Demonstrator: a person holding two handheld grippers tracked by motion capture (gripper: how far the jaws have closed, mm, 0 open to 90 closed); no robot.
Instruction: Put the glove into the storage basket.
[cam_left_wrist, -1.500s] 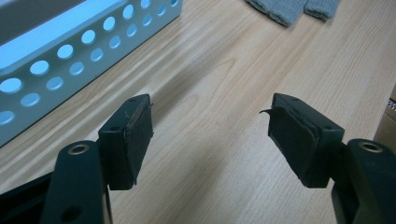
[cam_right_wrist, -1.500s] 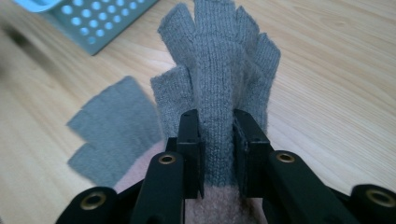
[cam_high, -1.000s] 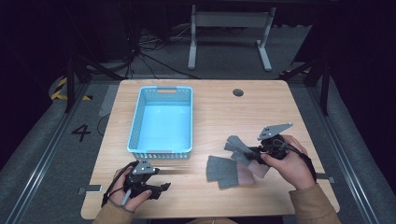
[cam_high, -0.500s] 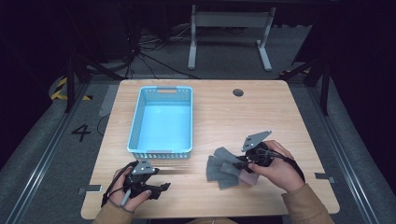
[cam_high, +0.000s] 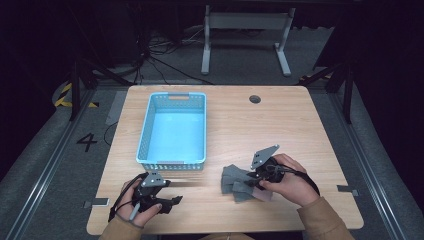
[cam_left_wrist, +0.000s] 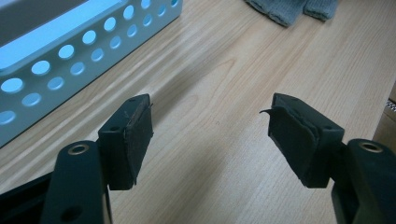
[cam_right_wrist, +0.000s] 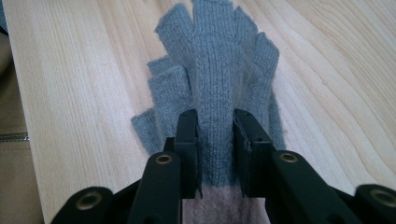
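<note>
Wooden table bears an empty blue basket; right gripper pinches grey gloves, left gripper gapes wide.

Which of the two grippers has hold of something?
The right gripper: its jaws are pinched on the grey glove lying on the table. The left gripper is open, with bare wood between its jaws.

Wooden table: blue perforated basket left-centre, grey knit gloves near front edge.

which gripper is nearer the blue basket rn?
Left. The left gripper sits open just below the blue basket near its front wall; the right gripper is off to its right, clamping the grey gloves.
</note>
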